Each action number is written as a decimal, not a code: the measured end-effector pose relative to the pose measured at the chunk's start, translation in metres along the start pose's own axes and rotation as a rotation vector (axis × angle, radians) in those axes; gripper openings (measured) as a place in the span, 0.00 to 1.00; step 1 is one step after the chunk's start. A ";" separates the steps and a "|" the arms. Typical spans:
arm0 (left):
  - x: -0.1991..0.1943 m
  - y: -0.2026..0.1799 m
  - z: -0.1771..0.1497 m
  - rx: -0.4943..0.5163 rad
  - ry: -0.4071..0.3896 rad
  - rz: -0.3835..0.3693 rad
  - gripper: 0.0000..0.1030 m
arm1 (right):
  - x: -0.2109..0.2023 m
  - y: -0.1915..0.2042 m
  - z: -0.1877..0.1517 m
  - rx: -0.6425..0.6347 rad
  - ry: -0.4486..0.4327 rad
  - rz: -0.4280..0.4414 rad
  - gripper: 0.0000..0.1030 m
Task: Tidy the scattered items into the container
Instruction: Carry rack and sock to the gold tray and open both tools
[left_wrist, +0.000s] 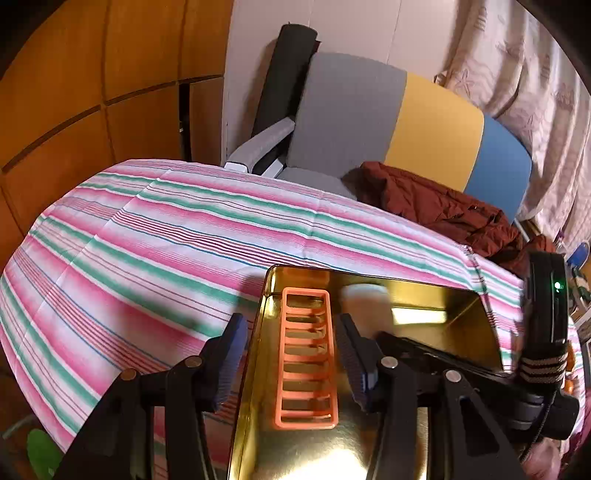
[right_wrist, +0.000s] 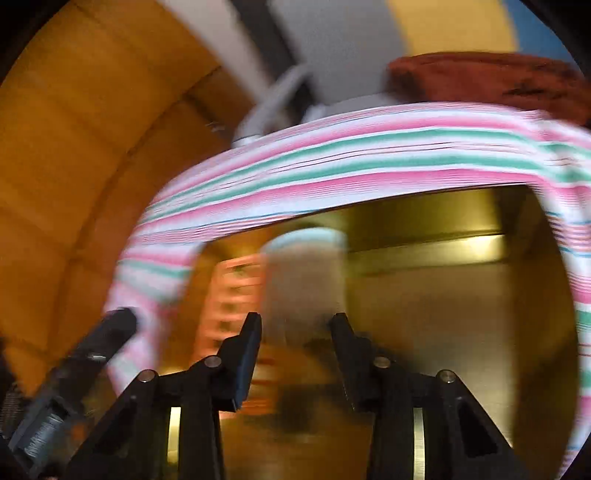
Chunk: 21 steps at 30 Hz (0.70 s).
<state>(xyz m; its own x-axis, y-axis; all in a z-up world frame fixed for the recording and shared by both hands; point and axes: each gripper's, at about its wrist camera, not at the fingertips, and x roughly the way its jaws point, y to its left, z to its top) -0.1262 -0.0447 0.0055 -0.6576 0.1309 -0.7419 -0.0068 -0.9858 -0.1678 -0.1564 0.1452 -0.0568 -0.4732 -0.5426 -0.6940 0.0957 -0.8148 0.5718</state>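
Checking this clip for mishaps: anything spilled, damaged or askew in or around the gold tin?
Nothing stands out. The orange slotted rack lies flat in the gold tin; a pale cylinder beside it is too blurred to judge.

Black hand-held gripper (left_wrist: 291, 354), blue ribbed pads, silver pins

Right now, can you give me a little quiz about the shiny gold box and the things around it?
1. True or false: the orange slotted rack lies inside the gold tin.
2. What covers the table? A) a plain blue cloth B) a striped cloth C) newspaper
3. Which gripper has the rack between its fingers?

Key: 1 true. 2 B. 3 the left gripper.
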 end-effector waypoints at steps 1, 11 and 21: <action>-0.004 0.001 -0.001 -0.012 -0.004 -0.008 0.49 | -0.006 0.003 -0.001 -0.008 -0.019 0.011 0.40; -0.012 -0.069 -0.025 0.034 0.026 -0.162 0.49 | -0.129 -0.008 -0.033 -0.126 -0.260 -0.152 0.51; -0.032 -0.195 -0.073 0.255 0.059 -0.359 0.49 | -0.233 -0.088 -0.098 -0.086 -0.451 -0.341 0.57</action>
<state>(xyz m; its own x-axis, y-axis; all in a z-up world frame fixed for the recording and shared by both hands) -0.0492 0.1514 0.0149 -0.5356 0.4681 -0.7029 -0.4177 -0.8702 -0.2613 0.0318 0.3234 0.0120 -0.8149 -0.1209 -0.5668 -0.0659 -0.9523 0.2979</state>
